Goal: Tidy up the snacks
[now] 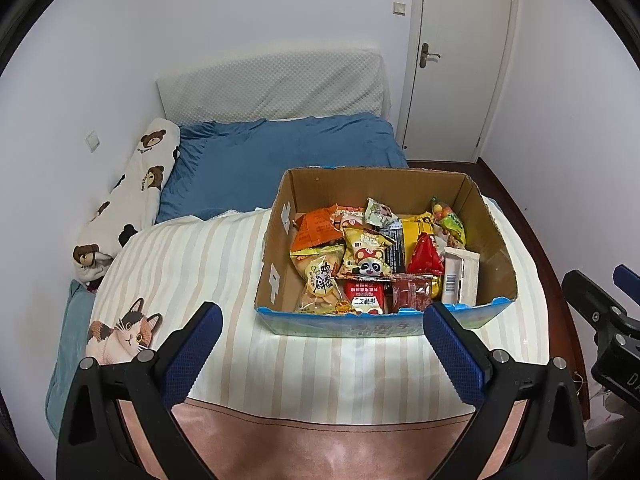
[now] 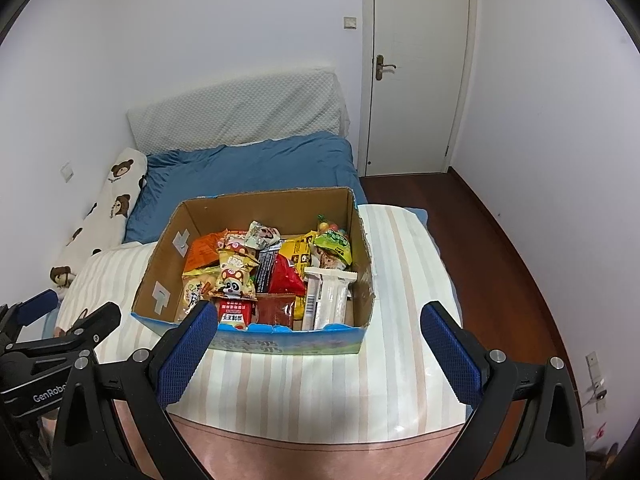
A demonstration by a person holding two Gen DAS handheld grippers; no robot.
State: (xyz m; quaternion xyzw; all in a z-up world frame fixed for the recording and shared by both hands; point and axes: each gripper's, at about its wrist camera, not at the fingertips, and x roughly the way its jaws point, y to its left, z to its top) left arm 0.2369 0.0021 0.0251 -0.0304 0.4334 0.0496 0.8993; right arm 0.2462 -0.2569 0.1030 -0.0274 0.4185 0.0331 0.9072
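An open cardboard box with a blue printed front sits on a striped bed cover. It is packed with several snack packets: an orange bag, a yellow panda packet, a red triangular pouch, a white barcode pack and a green candy bag. My left gripper hovers open before the box's near edge, holding nothing. My right gripper is open too, just short of the box front, with nothing between its blue pads.
The striped cover has a cat print. Behind lie a blue duvet, a bear-print pillow and a padded headboard. A white door and dark wood floor are on the right.
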